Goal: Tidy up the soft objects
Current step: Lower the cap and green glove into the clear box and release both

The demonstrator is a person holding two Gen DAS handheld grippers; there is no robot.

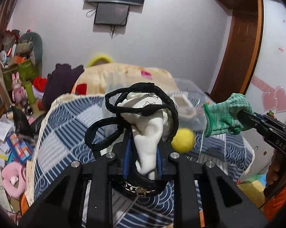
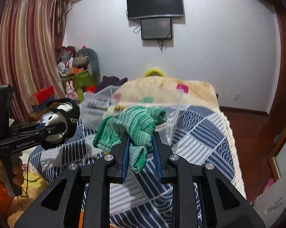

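Note:
My left gripper [image 1: 143, 142] is shut on a white cloth [image 1: 148, 133] tangled with a black strap [image 1: 143, 98], held above the bed. It also shows at the left of the right wrist view [image 2: 64, 127]. My right gripper [image 2: 141, 140] is shut on a green knitted glove [image 2: 135, 125], also held above the bed; the glove shows at the right of the left wrist view [image 1: 222, 115]. A yellow fuzzy ball [image 1: 183, 140] lies on the blue checked bedspread [image 1: 67, 133]. Clear plastic boxes [image 2: 97, 106] stand on the bed beyond both grippers.
A beige blanket [image 2: 162, 89] is heaped at the far end of the bed. Toys and boxes [image 1: 19, 66] clutter the far left corner and the floor at left. A wooden wardrobe [image 1: 243, 38] stands at right. Two screens [image 2: 154, 3] hang on the wall.

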